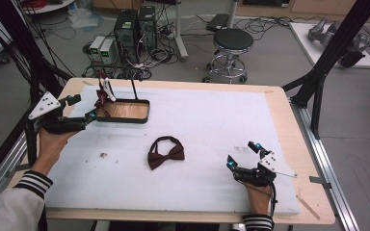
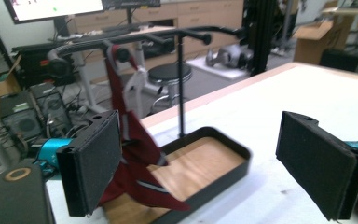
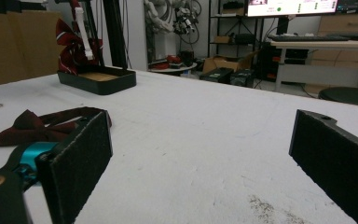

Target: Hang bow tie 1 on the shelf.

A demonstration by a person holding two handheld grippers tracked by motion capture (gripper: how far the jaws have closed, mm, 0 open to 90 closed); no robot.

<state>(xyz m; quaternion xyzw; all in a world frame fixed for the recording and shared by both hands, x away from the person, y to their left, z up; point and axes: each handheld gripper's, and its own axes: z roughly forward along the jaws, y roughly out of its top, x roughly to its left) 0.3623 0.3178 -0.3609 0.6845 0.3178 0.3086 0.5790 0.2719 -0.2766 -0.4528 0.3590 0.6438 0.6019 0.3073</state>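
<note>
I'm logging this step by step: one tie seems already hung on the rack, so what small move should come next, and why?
Probably bring the right gripper left to the bow tie. It lies flat on the white mat, untouched, while a striped tie already hangs on the rack. The right gripper is open and nearest.

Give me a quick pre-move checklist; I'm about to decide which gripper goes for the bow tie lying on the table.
1. Bow tie lies free on the white mat, nothing on it: ok.
2. Right gripper jaws open, holding nothing: ok.
3. Right gripper faces the bow tie, mat between them bare: ok.
4. Left gripper jaws open: ok.
5. Left gripper away from the striped tie hanging on the stand: not ok, one jaw is right beside it; touching or not, cannot tell.
</note>
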